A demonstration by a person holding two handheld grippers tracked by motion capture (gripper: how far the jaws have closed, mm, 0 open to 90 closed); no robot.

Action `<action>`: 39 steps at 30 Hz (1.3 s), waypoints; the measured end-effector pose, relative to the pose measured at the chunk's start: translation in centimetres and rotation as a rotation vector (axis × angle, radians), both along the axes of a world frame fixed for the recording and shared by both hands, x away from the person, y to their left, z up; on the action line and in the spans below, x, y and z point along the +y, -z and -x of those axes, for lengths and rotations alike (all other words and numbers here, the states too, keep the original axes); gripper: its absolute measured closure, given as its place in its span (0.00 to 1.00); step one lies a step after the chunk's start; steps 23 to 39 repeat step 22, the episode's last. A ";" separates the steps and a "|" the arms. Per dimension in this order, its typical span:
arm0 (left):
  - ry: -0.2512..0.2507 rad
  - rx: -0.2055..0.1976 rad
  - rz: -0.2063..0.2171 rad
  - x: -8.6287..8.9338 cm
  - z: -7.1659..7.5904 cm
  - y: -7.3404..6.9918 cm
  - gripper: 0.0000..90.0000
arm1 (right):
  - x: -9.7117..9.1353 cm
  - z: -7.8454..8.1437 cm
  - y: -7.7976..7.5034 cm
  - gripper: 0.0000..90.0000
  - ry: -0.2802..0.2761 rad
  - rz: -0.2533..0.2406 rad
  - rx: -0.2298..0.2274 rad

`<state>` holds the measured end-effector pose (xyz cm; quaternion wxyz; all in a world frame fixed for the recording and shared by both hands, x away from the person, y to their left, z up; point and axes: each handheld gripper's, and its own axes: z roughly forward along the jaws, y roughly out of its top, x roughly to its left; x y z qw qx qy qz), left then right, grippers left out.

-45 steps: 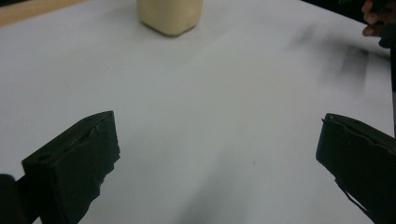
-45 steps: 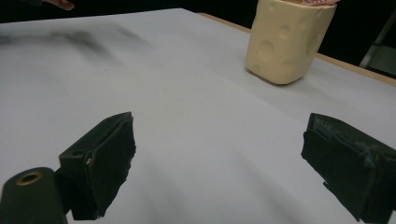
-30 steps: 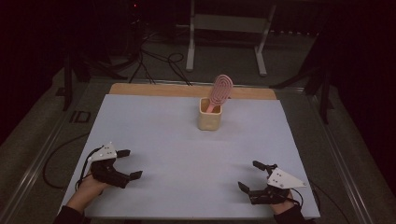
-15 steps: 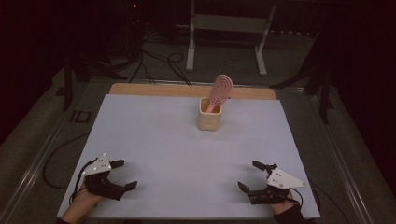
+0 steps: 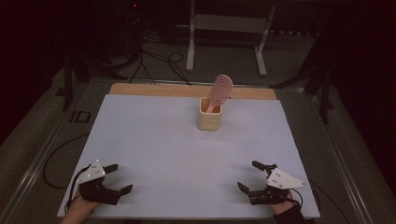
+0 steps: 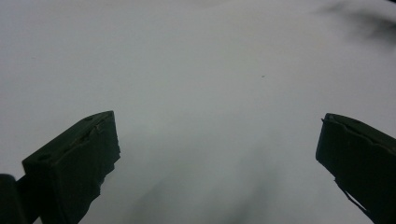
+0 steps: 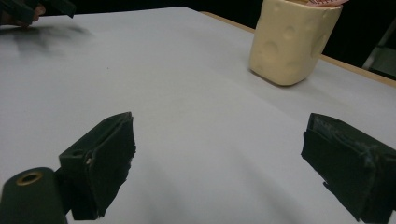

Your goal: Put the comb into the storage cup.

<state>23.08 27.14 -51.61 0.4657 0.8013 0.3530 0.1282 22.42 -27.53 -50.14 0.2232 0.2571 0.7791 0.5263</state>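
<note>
High view: a white-covered surface with a strip of bare wood along its far edge; a cream holder, dimpled like a block of cheese, stands upright near the far middle of the surface, well apart from both claws; a pink oval hairbrush stands in the holder, head uppermost and tilted slightly to the right. The left claw rests at the near left corner of the surface, held by a hand entering from the bottom edge; its jaws stand wide apart with nothing between them. The right claw rests at the near right corner, jaws likewise spread and empty, a grey three-cornered plate on its top. Left gripper view: the left claw looks down on bare white surface, the two black jaws far apart. Right gripper view: the right claw, jaws spread, faces across the surface toward the holder at upper right; the other claw shows blurred at the upper left corner.
</note>
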 end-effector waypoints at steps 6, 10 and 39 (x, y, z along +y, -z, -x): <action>-0.026 -0.029 -0.009 0.0 0.1 0.1 0.00 | 0.1 -0.1 0.1 0.10 -0.008 0.004 0.009; -0.047 -0.059 -0.011 0.0 0.2 0.0 0.00 | 0.1 -0.1 0.2 0.10 -0.008 0.006 0.010; -0.035 -0.061 -0.003 0.0 0.3 -0.1 0.00 | 0.2 -0.1 0.2 0.10 -0.013 0.004 0.013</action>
